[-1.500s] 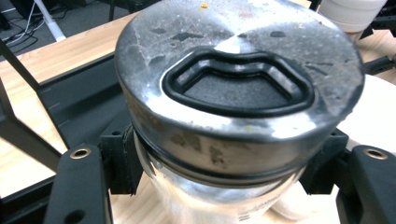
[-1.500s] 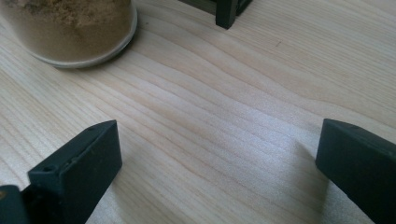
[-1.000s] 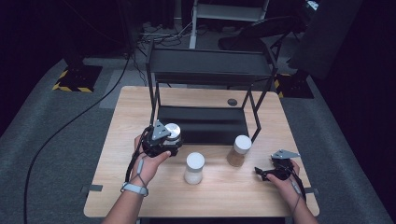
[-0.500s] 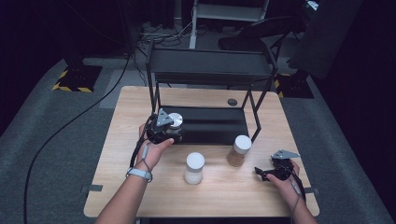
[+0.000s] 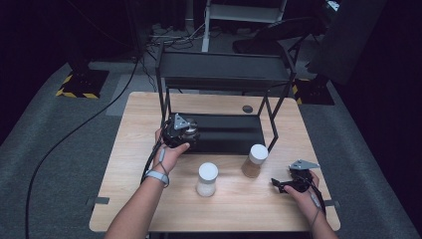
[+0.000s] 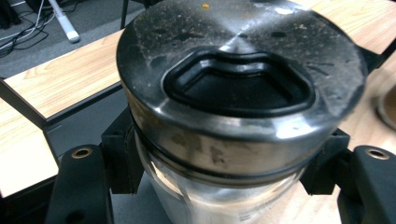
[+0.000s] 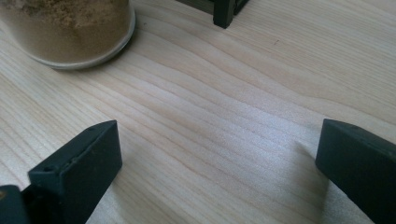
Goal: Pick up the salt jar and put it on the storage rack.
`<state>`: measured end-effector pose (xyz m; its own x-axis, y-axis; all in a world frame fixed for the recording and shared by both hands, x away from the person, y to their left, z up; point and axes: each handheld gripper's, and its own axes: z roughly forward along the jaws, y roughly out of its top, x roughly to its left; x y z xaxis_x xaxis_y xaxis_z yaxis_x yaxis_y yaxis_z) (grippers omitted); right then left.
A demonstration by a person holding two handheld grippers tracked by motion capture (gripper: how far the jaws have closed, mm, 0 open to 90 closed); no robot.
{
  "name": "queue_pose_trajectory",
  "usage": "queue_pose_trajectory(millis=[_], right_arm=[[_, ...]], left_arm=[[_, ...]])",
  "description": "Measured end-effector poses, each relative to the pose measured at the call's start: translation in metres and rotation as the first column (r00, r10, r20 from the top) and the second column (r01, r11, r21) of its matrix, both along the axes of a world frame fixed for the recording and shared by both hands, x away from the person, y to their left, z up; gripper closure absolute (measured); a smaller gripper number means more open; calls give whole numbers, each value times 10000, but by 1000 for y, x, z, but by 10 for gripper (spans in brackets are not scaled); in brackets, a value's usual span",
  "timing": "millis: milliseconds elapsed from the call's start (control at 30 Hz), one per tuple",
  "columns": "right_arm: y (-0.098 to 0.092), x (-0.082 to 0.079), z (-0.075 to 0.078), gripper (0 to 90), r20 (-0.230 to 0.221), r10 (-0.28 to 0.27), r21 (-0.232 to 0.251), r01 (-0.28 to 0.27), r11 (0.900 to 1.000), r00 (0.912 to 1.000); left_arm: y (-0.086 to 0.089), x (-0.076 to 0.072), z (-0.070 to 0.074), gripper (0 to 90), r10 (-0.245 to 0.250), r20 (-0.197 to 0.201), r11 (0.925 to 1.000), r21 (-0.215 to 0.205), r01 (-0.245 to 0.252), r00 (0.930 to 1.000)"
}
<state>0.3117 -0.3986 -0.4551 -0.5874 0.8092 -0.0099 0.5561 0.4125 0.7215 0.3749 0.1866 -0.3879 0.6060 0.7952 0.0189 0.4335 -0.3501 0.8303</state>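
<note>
At rack shelf (image 5: 229,133), left claw (image 5: 185,133) arrived, jar (image 6: 238,107) clamped

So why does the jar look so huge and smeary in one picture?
In the left gripper view the jar sits right against the camera, so its lid looks big and soft, with glare. In the high view the room behind the table is dark.

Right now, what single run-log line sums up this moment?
left gripper: shut on glass jar at rack's lower shelf | right gripper: open, empty, above table | brown-powder jar, white jar: standing on table
</note>
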Motion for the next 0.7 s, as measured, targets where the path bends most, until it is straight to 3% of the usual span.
queue_pose_trajectory(millis=[400, 700], right_arm=[[0, 0, 0, 3, 0, -8, -2, 8, 10000, 10000], [0, 0, 0, 3, -1, -10, 1, 10, 10000, 10000]], left_arm=[[-4, 17, -16, 299, 36, -177, 9995, 304, -30, 9998], [-4, 25, -24, 299, 206, -408, 9994, 293, -195, 9990]])
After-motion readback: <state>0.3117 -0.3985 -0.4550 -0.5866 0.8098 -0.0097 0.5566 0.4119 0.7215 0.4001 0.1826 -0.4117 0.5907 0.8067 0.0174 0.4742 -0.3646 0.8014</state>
